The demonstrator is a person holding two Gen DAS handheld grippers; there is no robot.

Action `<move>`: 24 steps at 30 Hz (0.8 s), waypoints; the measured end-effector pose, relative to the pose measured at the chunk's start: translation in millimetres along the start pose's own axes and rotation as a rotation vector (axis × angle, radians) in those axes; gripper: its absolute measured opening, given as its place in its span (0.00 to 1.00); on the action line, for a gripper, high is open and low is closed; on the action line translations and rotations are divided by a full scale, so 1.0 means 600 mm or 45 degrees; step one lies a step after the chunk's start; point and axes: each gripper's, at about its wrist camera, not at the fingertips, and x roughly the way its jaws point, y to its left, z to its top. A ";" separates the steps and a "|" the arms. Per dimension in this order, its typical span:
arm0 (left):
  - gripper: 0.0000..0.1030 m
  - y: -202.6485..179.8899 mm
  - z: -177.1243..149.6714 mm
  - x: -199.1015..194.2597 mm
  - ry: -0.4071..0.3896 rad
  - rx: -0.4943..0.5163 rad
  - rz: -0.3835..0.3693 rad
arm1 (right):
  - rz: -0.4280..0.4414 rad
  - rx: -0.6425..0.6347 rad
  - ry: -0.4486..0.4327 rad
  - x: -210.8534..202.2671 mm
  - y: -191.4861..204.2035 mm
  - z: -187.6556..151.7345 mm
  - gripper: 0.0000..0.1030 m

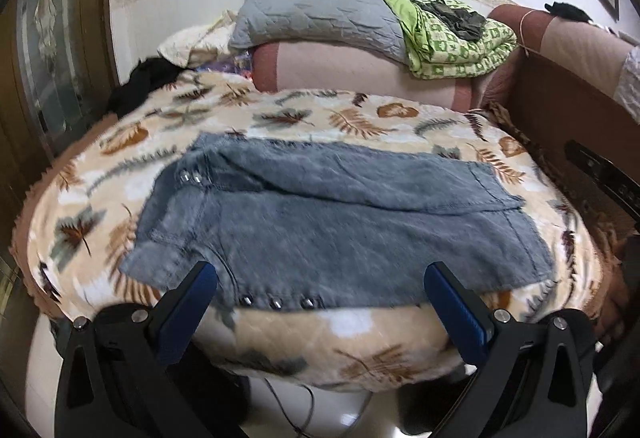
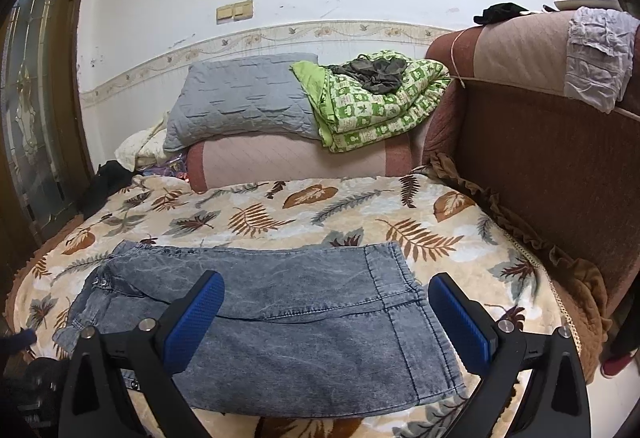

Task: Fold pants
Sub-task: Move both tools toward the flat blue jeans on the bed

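Denim pants (image 1: pixel 320 222), grey-blue, lie flat across the front part of the leaf-print blanket (image 1: pixel 360 118), seen first from the left wrist. They are doubled over, one layer lapped on another, with snaps along the near edge and at the far left corner. The left gripper (image 1: pixel 320 290) hangs at the blanket's front edge, jaws spread wide and holding nothing; its blue pads (image 1: pixel 192 302) frame the snap edge, probably lined up to take that edge for the next fold. A strip of right gripper (image 1: pixel 600 174) shows at the right edge, its state unreadable here. Bare blanket runs behind the pants up to the pillow (image 1: pixel 316 10) and quilt (image 1: pixel 452 34), leaving room to fold away from the viewer.

From the right wrist, the pants (image 2: pixel 300 322) reach the blanket's (image 2: pixel 280 214) front edge, their right-hand edge nearest. The right gripper (image 2: pixel 324 314) is fully open and empty above them. Open blanket lies to the right, bounded by the sofa back (image 2: pixel 540 158); the pillow (image 2: pixel 240 94) and quilt (image 2: pixel 380 98) stay well apart.
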 end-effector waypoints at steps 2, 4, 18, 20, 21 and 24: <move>1.00 0.002 -0.010 -0.004 0.005 -0.021 -0.007 | -0.007 -0.007 -0.004 -0.003 0.000 0.001 1.00; 1.00 0.004 -0.017 -0.007 0.013 -0.037 -0.014 | -0.015 -0.012 -0.012 -0.006 -0.001 0.005 1.00; 1.00 0.000 -0.018 -0.019 -0.004 -0.034 0.022 | -0.014 -0.009 -0.023 -0.012 -0.005 0.009 1.00; 1.00 0.011 -0.010 -0.017 -0.012 -0.052 0.043 | -0.018 -0.011 -0.012 -0.008 -0.007 0.008 1.00; 1.00 0.018 -0.004 -0.015 -0.019 -0.058 0.068 | -0.021 -0.007 -0.003 -0.004 -0.008 0.007 1.00; 1.00 0.041 0.021 0.004 0.000 -0.037 0.146 | -0.030 0.018 0.042 0.015 -0.018 0.006 1.00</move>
